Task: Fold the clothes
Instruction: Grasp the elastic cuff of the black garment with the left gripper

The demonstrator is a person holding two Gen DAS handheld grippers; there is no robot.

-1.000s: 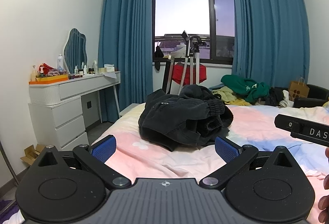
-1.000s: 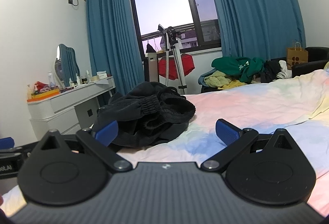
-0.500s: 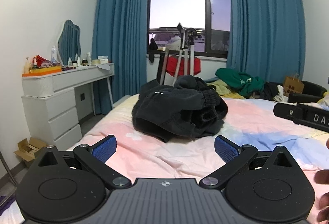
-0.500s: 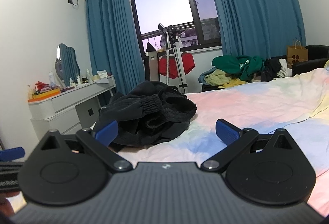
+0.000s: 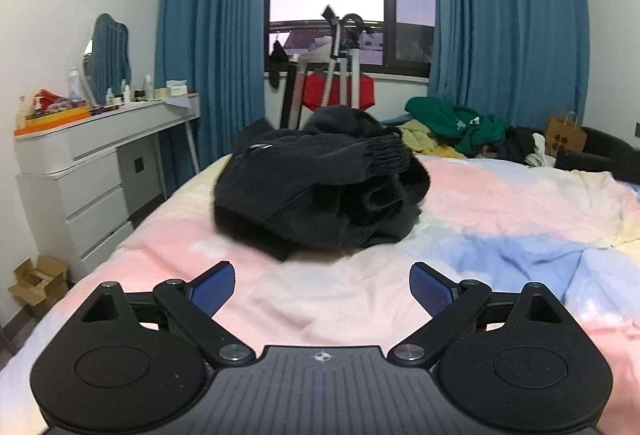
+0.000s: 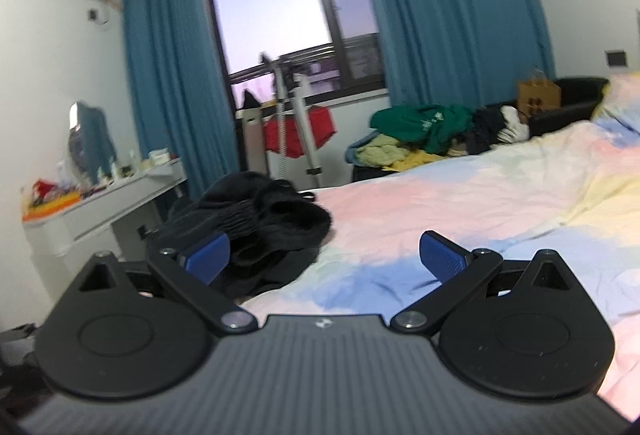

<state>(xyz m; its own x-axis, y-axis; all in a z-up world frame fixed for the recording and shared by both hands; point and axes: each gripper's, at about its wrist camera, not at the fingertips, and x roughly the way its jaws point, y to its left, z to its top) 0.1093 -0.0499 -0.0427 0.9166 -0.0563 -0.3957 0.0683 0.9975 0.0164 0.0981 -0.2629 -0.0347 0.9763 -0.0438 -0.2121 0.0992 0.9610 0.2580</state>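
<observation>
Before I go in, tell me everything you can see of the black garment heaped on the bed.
The black garment is one crumpled, unfolded heap of thick, matte, fleecy-looking fabric on the pastel bedsheet, near the bed's far left corner by the white dresser. A ribbed, gathered elastic band runs across its upper right, above a dark rolled opening; a small pale mark sits at upper left. Which kind of garment it is cannot be told. Only the sheet touches it: the left gripper and right gripper are open, short of it.
</observation>
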